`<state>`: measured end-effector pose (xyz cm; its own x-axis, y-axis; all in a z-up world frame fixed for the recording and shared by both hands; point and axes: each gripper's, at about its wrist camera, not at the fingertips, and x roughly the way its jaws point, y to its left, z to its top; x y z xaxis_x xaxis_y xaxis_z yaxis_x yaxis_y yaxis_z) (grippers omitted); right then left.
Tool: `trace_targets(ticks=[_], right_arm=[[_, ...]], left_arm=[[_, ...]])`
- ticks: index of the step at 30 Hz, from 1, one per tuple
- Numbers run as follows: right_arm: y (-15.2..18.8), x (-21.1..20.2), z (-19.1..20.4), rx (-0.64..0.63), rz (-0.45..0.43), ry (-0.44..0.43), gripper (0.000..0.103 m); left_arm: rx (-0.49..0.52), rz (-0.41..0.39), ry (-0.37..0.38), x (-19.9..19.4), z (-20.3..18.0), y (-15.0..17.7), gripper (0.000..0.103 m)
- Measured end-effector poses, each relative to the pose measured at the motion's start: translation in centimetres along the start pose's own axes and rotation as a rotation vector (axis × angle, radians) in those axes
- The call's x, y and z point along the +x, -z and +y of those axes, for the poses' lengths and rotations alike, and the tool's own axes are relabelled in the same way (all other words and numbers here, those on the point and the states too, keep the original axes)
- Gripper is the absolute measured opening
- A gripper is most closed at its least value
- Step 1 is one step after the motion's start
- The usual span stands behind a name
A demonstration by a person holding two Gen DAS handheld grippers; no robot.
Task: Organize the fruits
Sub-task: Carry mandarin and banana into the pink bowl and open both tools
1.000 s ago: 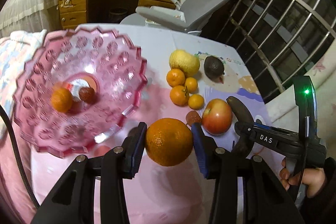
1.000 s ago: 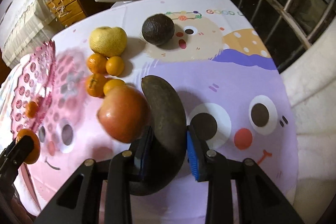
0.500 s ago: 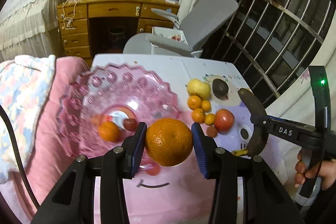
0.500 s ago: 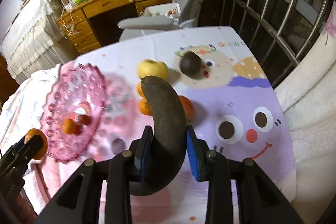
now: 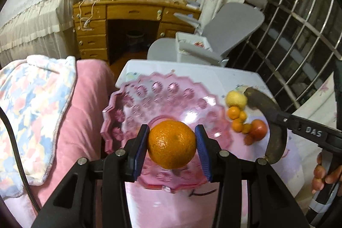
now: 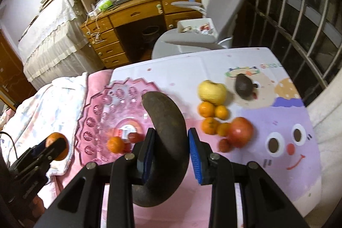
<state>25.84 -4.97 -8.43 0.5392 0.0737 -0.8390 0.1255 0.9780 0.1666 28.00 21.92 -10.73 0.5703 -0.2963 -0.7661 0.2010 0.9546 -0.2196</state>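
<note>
The left gripper [image 5: 172, 145] is still grasping the orange [image 5: 172, 144], now raised over the pink bowl [image 5: 132, 99]; the right gripper [image 6: 168, 147] is keeping its fingers clenched on the dark banana [image 6: 165, 119], lifted higher above the surface [image 6: 213, 69].

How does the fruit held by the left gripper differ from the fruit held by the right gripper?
The orange is round and bright; the banana is long, curved and dark brown. The orange fits wholly between the left gripper pads; the banana sticks out past the right gripper at both ends. Both are clamped and off the table.
</note>
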Motion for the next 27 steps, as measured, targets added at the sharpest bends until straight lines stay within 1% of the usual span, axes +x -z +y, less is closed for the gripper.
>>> trace_targets(ticks=[1,4,9,16,23,27], right_arm=[[0.1,0.7,0.6,-0.006,0.008,-0.010,0.031],[0.4,2.6,2.0,-0.022,0.035,-0.035,0.031],[0.4,6.4,4.1,-0.061,0.066,-0.058,0.031],[0.0,11.2,5.7,-0.127,0.098,-0.065,0.031],[0.1,14.1,6.4,-0.152,0.126,-0.064,0.031],[0.3,15.2,6.4,-0.138,0.144,-0.081,0.031]], left_arm=[[-0.007,0.017,-0.013,0.6,0.8,0.0,0.042],[-0.034,0.049,-0.015,1.9,2.3,0.2,0.042],[-0.043,0.092,-0.011,4.3,3.2,0.3,0.042],[-0.050,0.141,0.008,7.2,3.5,0.2,0.042],[-0.058,0.186,0.012,9.5,3.8,0.1,0.042],[-0.064,0.215,0.005,10.4,4.1,0.3,0.043]])
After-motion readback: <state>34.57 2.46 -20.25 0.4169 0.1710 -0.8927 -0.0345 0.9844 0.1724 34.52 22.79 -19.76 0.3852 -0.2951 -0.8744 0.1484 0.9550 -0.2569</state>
